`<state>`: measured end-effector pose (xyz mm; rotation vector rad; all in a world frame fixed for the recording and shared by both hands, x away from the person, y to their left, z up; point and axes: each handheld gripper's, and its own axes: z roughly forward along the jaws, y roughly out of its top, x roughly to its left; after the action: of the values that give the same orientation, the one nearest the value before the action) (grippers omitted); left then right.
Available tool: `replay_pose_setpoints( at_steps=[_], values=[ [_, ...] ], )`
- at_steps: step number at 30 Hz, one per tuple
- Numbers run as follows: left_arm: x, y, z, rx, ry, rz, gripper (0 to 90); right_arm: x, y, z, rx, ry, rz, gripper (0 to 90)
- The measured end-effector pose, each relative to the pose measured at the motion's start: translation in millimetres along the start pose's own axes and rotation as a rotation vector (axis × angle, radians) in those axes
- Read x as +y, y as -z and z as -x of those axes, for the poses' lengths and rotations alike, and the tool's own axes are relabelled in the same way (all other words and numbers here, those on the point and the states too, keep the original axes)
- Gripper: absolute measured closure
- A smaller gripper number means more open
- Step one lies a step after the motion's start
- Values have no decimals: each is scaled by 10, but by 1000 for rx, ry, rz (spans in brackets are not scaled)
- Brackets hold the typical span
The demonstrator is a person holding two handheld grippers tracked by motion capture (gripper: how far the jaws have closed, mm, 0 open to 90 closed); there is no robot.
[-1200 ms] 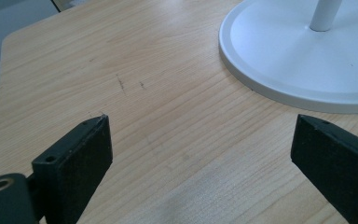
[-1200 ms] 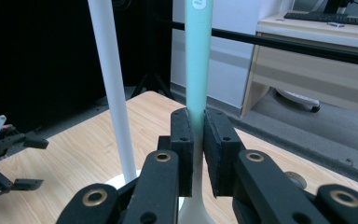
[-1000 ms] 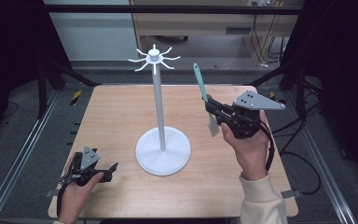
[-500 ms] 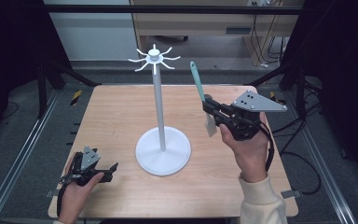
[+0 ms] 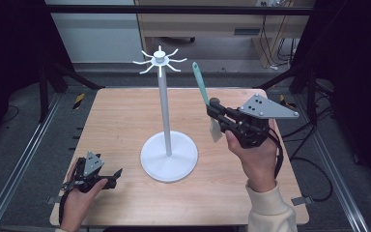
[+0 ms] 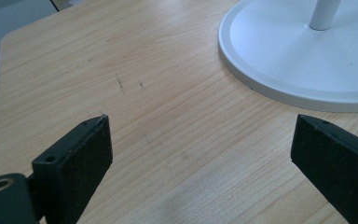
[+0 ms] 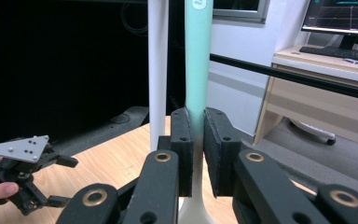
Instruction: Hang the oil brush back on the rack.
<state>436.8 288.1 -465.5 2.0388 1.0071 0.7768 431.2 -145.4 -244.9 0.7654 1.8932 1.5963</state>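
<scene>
My right gripper (image 5: 216, 112) clamps a green-handled spatula (image 5: 201, 87) upright beside the stand (image 5: 164, 111). My left gripper (image 5: 112, 177) rests on the table (image 5: 116, 116), jaws apart.

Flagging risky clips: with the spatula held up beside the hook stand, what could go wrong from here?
The right gripper pinches the teal-handled spatula low on its handle, so the long upper end could swing or slip. The white hook stand is tall on one round base; a bump from the spatula might rock it.
</scene>
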Motion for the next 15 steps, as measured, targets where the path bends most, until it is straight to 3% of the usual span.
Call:
replay_pose_setpoints(
  at_steps=[15],
  values=[
    [0,1,-1,0,1,-1,49,25,-8,-46,14,10,-1,827]
  ],
)
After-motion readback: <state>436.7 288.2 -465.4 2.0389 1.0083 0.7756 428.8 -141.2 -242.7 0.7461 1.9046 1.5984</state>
